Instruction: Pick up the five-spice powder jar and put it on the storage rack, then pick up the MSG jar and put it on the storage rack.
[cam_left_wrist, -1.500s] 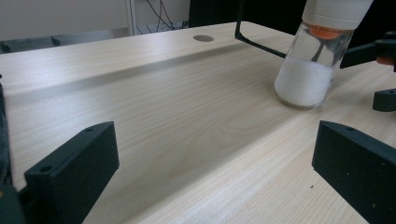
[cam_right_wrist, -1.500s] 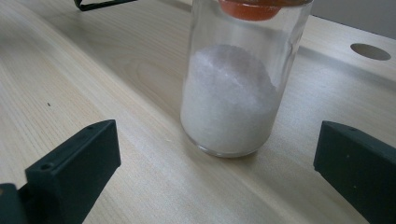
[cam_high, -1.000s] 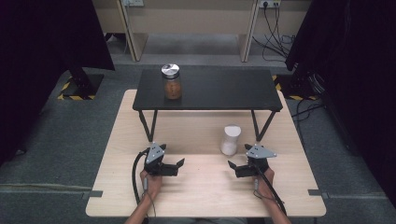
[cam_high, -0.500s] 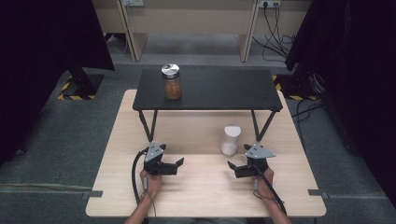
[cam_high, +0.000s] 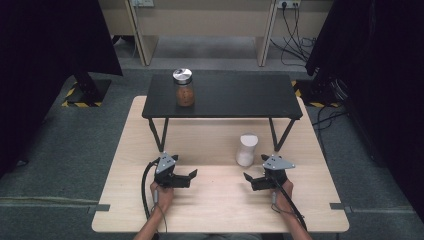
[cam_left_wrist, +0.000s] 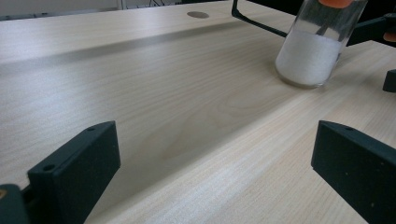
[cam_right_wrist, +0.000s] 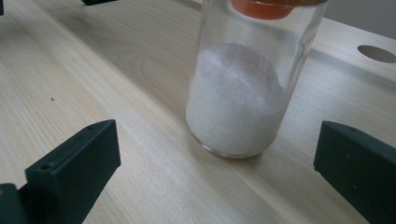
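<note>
Low in the high view's frame both grippers rest wide open and empty, and the right gripper (cam_high: 256, 181) is the nearer to the upright jar of white powder (cam_high: 246, 149) standing just up-left of it, well right of the left gripper (cam_high: 186, 178).

The person's 2 hands rest low near the bottom edge, each holding 1 gripper. The left gripper (cam_high: 191, 176) points to the right with its jaws wide apart. The right gripper (cam_high: 248, 179) points to the left, and its jaws are wide apart too.
</note>
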